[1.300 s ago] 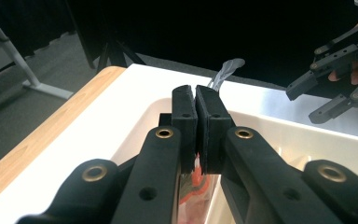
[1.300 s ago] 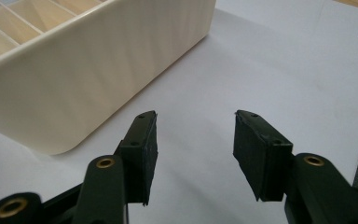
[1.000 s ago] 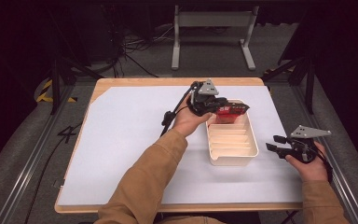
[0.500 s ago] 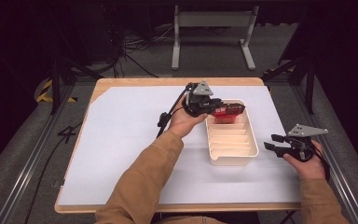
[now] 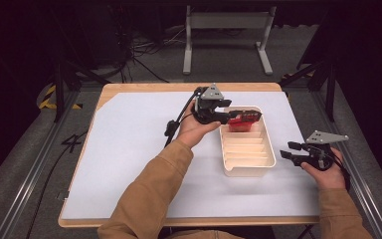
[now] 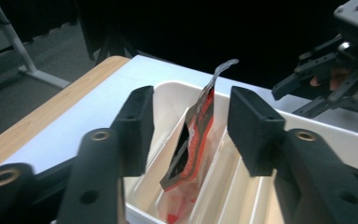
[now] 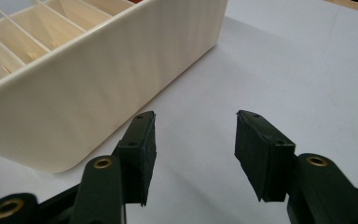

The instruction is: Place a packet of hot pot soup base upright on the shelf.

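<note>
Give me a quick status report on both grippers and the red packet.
Left gripper open, straddling red packet standing in bin's far slot. Right gripper open, empty, beside bin. Nothing blocking.
</note>
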